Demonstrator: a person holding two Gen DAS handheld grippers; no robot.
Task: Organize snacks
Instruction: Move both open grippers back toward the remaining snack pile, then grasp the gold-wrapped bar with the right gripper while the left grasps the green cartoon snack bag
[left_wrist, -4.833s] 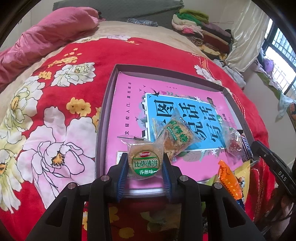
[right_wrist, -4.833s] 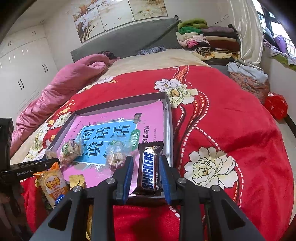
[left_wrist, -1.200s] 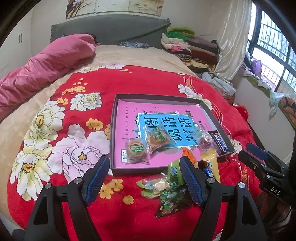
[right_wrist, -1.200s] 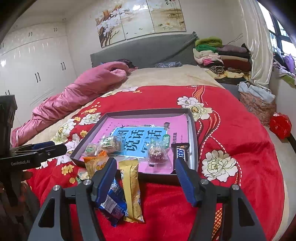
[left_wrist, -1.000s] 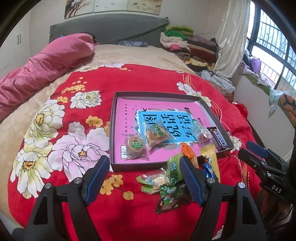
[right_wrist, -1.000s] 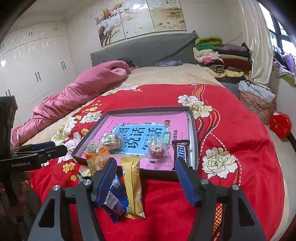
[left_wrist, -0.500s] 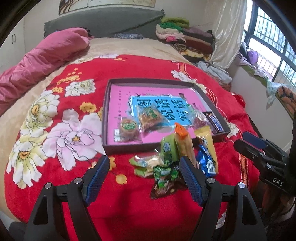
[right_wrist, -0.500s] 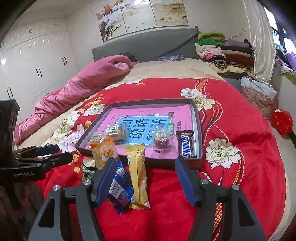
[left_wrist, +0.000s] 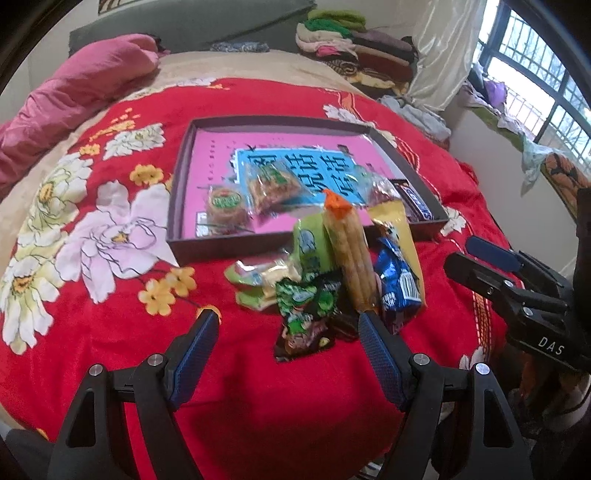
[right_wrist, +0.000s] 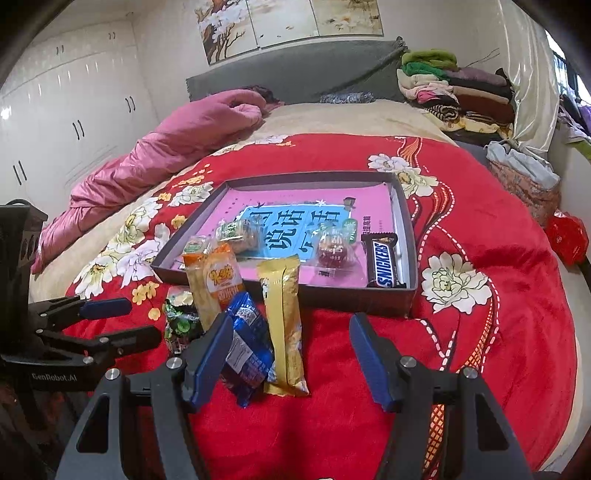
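A shallow dark box (left_wrist: 177, 192) (right_wrist: 412, 254) with a pink and blue book inside lies on the red floral blanket. In it are a round biscuit pack (left_wrist: 225, 211), a crispy snack pack (left_wrist: 271, 184), a red candy pack (right_wrist: 334, 251) and a Snickers bar (right_wrist: 384, 264). A loose pile sits in front of the box: a green packet (left_wrist: 308, 310), an orange pack (left_wrist: 349, 254) (right_wrist: 214, 280), a blue wrapper (right_wrist: 245, 347) and a yellow bar (right_wrist: 284, 325). My left gripper (left_wrist: 288, 328) is open just before the pile. My right gripper (right_wrist: 290, 339) is open around the yellow bar's near end.
A pink quilt (right_wrist: 166, 147) lies along the bed's left side. Folded clothes (right_wrist: 454, 88) are stacked at the headboard corner. The bed's edge drops off to the right, where a red bag (right_wrist: 567, 236) sits on the floor.
Both grippers have let go of their snacks, opened wide and pulled back from the box. Over the last second they have lowered toward the loose pile.
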